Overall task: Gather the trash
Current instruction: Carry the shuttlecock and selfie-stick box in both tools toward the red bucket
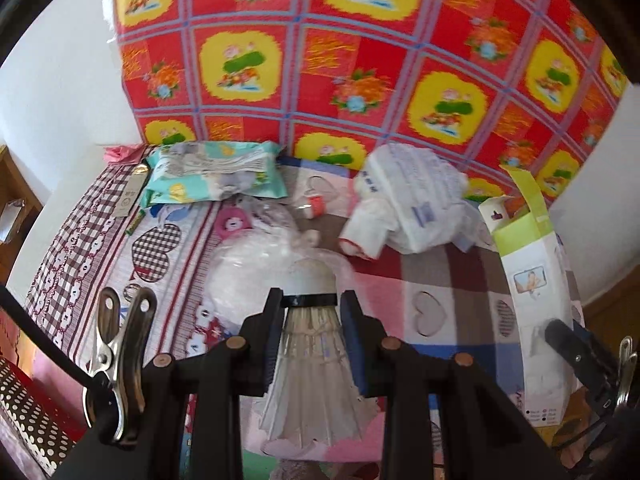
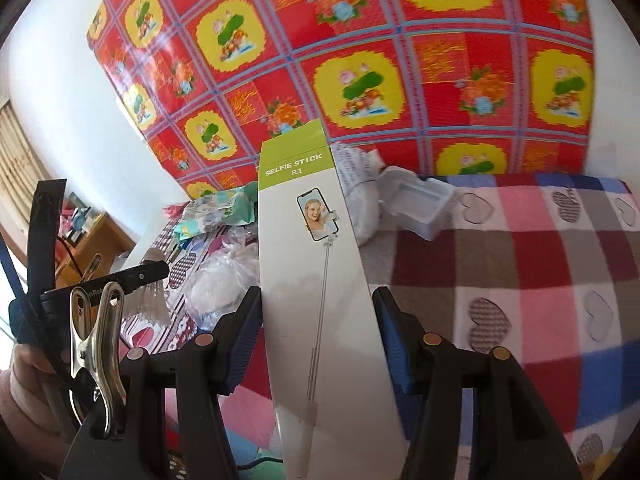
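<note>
Right now we are gripping a shuttlecock point(image 1: 312, 344) in our left gripper point(image 1: 311, 300), pads clamped at its black band, while our right gripper point(image 2: 318, 320) is squeezing a selfie stick box point(image 2: 316, 264); both are hanging over the checked blanket point(image 2: 520, 264).

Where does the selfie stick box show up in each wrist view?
Left wrist view: the selfie stick box stands at the right edge, upright over the bed.
Right wrist view: centre frame, held between the right gripper jaws.
Shared landmark: the red and yellow floral sheet behind the bed.
</note>
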